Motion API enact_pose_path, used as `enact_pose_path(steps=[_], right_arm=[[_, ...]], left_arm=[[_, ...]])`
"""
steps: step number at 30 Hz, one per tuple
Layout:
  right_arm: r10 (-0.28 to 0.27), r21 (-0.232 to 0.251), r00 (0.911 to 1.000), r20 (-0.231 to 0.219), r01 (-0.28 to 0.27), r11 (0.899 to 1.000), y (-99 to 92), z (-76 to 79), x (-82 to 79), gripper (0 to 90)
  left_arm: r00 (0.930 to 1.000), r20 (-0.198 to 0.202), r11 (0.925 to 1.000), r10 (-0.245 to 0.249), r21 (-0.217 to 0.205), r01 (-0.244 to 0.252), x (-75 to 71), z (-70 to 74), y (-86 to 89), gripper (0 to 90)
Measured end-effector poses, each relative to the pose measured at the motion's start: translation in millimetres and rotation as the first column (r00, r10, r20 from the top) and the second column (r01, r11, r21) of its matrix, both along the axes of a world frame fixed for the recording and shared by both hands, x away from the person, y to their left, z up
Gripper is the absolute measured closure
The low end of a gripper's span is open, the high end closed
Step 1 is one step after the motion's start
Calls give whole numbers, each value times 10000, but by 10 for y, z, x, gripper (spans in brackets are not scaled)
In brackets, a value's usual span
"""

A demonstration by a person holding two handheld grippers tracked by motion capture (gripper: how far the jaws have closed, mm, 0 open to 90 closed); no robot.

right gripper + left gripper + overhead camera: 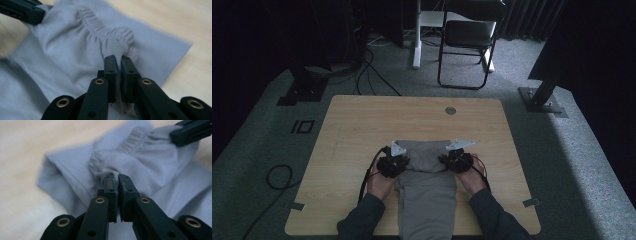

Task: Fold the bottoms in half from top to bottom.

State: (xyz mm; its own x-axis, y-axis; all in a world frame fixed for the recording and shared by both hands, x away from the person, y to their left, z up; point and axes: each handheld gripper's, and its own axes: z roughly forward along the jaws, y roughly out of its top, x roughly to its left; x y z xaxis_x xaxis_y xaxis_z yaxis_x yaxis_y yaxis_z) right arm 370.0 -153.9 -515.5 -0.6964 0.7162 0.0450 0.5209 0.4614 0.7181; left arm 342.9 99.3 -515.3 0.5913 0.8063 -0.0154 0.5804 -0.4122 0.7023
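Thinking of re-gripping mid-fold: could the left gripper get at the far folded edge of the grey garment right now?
Probably not yet. The left gripper is shut on the elastic waistband, as is the right gripper; the far folded edge lies uncovered just beyond, so releasing should free it.

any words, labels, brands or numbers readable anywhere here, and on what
None can be read: the grey garment shows no tag or print, the table is bare wood, and both the left gripper and the right gripper carry no markings.

wooden table, grey garment (folded)
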Motion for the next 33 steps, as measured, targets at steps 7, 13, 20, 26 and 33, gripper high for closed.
enact_pose_path(steps=[7,13,20,26,33], right_arm=[[-40,-531,9990,-441,17,9986,52,-237,5,843],[-411,-611,9990,-184,399,9973,143,-268,257,837],[-620,-893,9981,43,621,9941,232,-261,508,835],[-1043,-878,9945,-10,1038,9907,265,-257,770,835],[-1358,-418,9907,-53,1354,9899,231,-189,832,843]], left_arm=[[9990,-365,9985,246,489,-228,93,-215,-17,865],[9982,-87,9971,594,483,-589,321,-262,-17,864],[9944,37,9930,1054,533,-1055,673,-269,-7,863],[9894,54,9882,1449,499,-1450,921,-270,-32,862],[9871,24,9870,1602,89,-1602,968,-163,-20,863]])
